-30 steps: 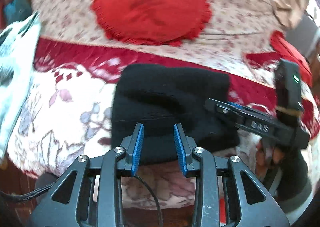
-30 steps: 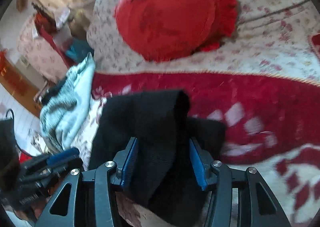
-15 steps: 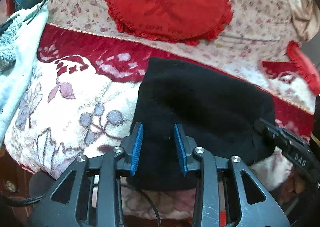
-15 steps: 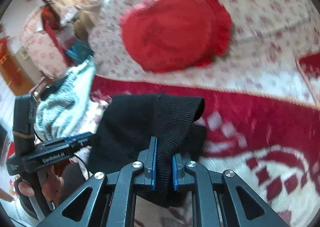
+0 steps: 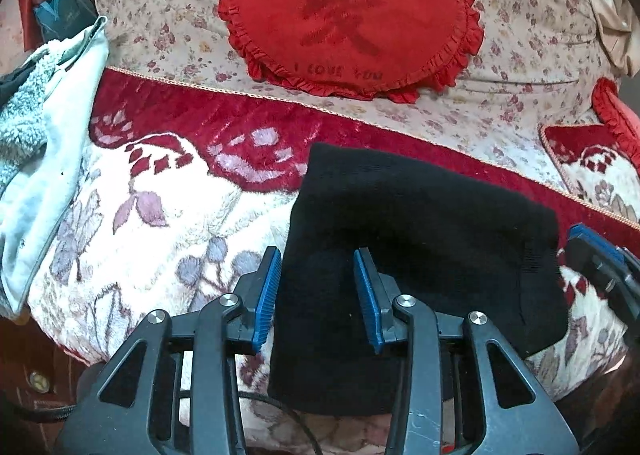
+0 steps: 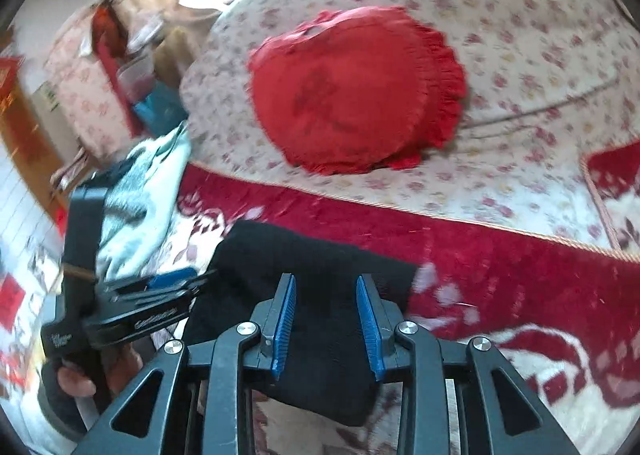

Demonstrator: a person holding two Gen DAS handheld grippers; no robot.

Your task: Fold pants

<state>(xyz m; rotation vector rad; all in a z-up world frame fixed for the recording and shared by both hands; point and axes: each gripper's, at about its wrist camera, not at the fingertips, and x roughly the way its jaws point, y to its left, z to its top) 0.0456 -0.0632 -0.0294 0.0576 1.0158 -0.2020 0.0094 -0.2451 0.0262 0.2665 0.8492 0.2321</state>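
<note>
The black pants (image 5: pixel 420 239) lie folded into a compact rectangle on the red and white floral blanket (image 5: pixel 168 191). My left gripper (image 5: pixel 318 275) is open, its blue pads on either side of the fold's front left part. My right gripper (image 6: pixel 326 309) is open over the fold's near edge (image 6: pixel 320 267); it also shows at the right edge of the left wrist view (image 5: pixel 600 255). The left gripper shows at the left of the right wrist view (image 6: pixel 160 295), held by a hand.
A red heart-shaped cushion (image 5: pixel 352 11) rests on the floral cover (image 5: pixel 160 15) behind the blanket. A pale blue fleece garment (image 5: pixel 48 127) lies at the left. A second red cushion (image 5: pixel 616 115) sits at the far right. The bed's front edge is just below the grippers.
My right gripper, shut on a raised flap of the pants half a second ago, has opened and the flap lies flat. The left gripper stayed open and moved slightly closer.
</note>
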